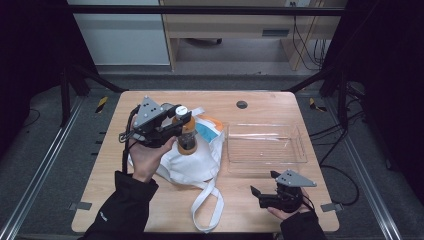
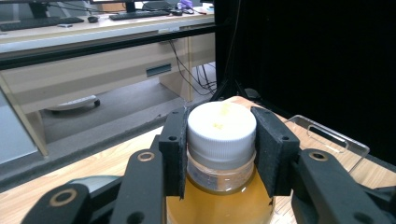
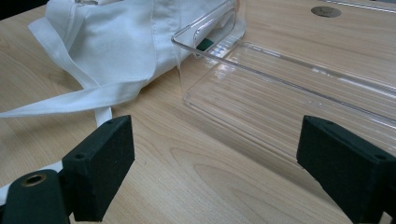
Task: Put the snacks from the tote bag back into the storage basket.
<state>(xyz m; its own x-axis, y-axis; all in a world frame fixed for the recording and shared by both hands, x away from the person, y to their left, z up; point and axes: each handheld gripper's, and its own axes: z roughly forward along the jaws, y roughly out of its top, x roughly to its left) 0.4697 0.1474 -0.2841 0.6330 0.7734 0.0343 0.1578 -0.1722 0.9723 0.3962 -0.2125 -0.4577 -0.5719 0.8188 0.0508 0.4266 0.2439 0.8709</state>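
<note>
Gripping a bottle (image 1: 187,137) of amber liquid by its white cap, the left gripper (image 1: 181,120) holds it upright above a white cloth bag (image 1: 192,162) lying toward the left half of the bench (image 1: 165,210). Its two pads press the cap from both sides. A clear plastic tray (image 1: 265,145) sits right of the bag. Near the front right corner, the right gripper (image 1: 261,183) rests with jaws spread wide, holding nothing.
</note>
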